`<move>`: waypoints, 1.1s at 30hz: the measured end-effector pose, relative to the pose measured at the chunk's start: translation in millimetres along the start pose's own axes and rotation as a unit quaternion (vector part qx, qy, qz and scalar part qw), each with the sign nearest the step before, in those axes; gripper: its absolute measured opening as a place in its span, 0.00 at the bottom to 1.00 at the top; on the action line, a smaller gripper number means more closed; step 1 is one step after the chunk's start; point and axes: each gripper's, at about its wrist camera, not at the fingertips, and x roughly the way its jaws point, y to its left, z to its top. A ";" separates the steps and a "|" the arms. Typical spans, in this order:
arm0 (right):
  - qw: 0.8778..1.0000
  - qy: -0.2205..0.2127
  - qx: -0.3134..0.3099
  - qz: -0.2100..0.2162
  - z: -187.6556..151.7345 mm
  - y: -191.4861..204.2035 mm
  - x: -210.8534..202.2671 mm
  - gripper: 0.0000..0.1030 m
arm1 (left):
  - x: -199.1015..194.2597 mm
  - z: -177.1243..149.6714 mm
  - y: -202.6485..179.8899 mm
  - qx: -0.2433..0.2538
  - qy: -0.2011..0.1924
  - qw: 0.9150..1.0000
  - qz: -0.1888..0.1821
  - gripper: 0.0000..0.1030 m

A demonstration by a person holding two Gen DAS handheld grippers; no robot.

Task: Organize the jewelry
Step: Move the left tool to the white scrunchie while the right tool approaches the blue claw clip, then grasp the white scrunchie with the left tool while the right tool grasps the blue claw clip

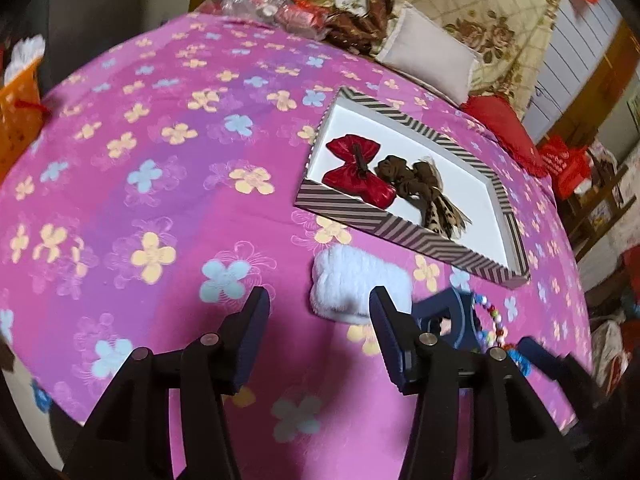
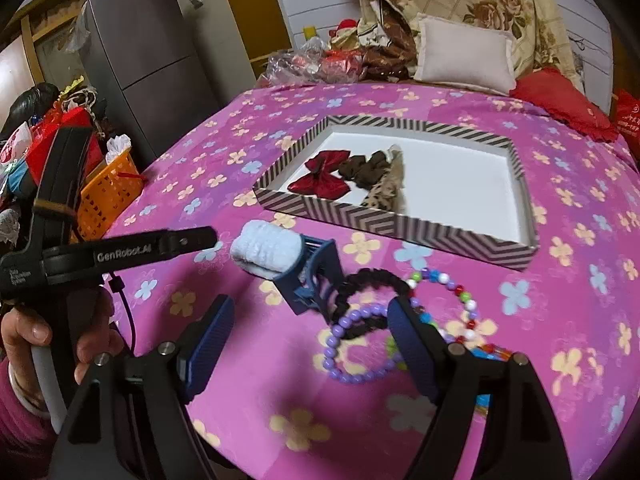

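Observation:
A striped tray (image 1: 362,215) (image 2: 404,229) on the pink flowered cloth holds a red bow (image 1: 356,170) (image 2: 322,178) and a brown leopard-print scrunchie (image 1: 424,188) (image 2: 378,178). In front of it lie a fluffy white scrunchie (image 1: 352,288) (image 2: 268,250), a blue claw clip (image 1: 448,314) (image 2: 316,276), a black scrunchie (image 2: 370,288), a purple bead bracelet (image 2: 352,344) and a multicoloured bead string (image 1: 490,320) (image 2: 460,300). My left gripper (image 1: 318,336) is open just short of the white scrunchie. My right gripper (image 2: 310,344) is open, near the bracelets.
An orange basket (image 1: 18,116) (image 2: 108,194) stands off the left edge. A white pillow (image 1: 428,52) (image 2: 464,56), a red cushion (image 1: 504,128) (image 2: 560,104) and wrapped clutter (image 2: 316,64) lie at the back. A grey fridge (image 2: 148,68) stands at left.

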 end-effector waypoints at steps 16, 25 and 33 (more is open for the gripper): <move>0.998 0.031 0.057 0.021 9.1 -14.8 55.7 0.33 | 25.6 7.8 16.0 -0.017 0.027 0.999 -0.026 0.48; 0.997 0.032 0.063 0.045 5.0 -25.7 48.5 0.32 | 47.9 0.8 -2.5 0.014 0.052 0.998 -0.037 0.49; 0.997 0.015 0.056 0.060 12.7 -23.5 37.5 0.31 | 38.8 5.6 -8.8 0.029 0.036 0.997 -0.057 0.15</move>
